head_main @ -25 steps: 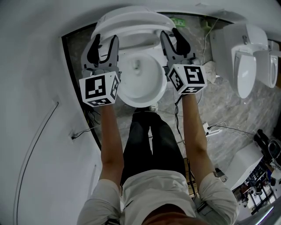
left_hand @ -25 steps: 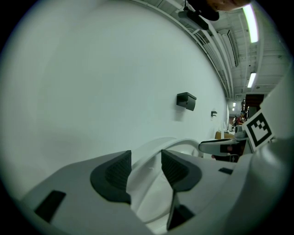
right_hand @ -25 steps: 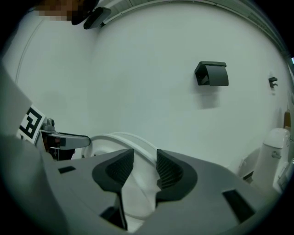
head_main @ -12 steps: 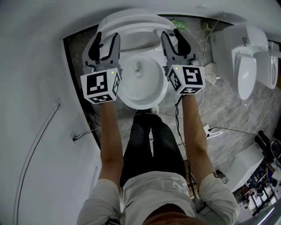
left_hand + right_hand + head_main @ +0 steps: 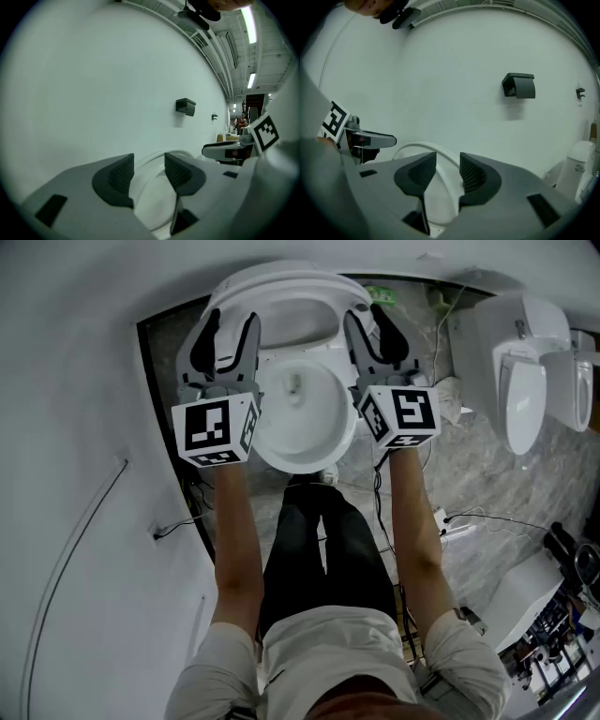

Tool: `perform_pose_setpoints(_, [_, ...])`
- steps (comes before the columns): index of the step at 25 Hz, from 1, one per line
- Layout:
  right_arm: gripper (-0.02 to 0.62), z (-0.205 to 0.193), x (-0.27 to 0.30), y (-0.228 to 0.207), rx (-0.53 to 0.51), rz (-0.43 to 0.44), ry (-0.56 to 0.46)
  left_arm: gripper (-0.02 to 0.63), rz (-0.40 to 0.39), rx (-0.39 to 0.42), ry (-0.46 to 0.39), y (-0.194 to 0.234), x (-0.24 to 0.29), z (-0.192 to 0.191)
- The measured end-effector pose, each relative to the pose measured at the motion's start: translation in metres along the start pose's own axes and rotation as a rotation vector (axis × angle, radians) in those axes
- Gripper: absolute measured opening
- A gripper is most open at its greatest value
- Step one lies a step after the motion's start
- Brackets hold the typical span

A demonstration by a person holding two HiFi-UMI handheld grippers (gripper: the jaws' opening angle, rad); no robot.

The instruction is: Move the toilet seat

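The white toilet seat (image 5: pixel 281 298) stands tilted up over the open toilet bowl (image 5: pixel 302 423) at the top of the head view. My left gripper (image 5: pixel 228 329) is shut on the seat's left side and my right gripper (image 5: pixel 370 320) on its right side. In the left gripper view the white seat (image 5: pixel 151 199) fills the gap between the ribbed pads (image 5: pixel 123 172) of the left gripper (image 5: pixel 149 171). In the right gripper view the curved seat rim (image 5: pixel 440 199) runs between the pads (image 5: pixel 425 172) of the right gripper (image 5: pixel 447 171). Each gripper view shows the other gripper across the seat.
A white wall (image 5: pixel 75 427) runs close along the left. Two more white fixtures (image 5: pixel 525 381) stand at the right on the marbled floor, with cables (image 5: pixel 450 517) lying near them. A dark box (image 5: pixel 518 86) hangs on the wall behind the toilet.
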State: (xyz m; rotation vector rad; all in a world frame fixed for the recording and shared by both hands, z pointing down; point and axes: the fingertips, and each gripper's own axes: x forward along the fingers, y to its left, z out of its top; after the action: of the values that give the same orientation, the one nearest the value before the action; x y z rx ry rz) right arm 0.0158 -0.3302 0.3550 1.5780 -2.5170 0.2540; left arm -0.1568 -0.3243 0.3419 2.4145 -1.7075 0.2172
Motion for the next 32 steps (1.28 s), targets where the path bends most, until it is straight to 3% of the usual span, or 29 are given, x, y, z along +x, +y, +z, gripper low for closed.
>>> perform_pose_setpoints(5, [0.155,0.007,-0.021,0.013,-0.011,0.045,-0.014,0.201,-0.024,0.028,0.000,-0.015,-0.014,0.004])
perform_pose_setpoints(11, [0.117,0.013,-0.055,0.035,-0.075,0.089,-0.034,0.082,-0.037,0.050,-0.020,-0.035,-0.047,0.001])
perform_pose_setpoints(15, [0.074,0.018,-0.078,0.042,-0.095,0.110,-0.045,0.050,-0.032,0.051,-0.032,-0.049,-0.070,0.000])
perform_pose_setpoints(32, [0.029,-0.001,-0.170,0.078,-0.103,0.149,-0.020,0.035,-0.024,0.037,-0.028,-0.097,-0.167,-0.021])
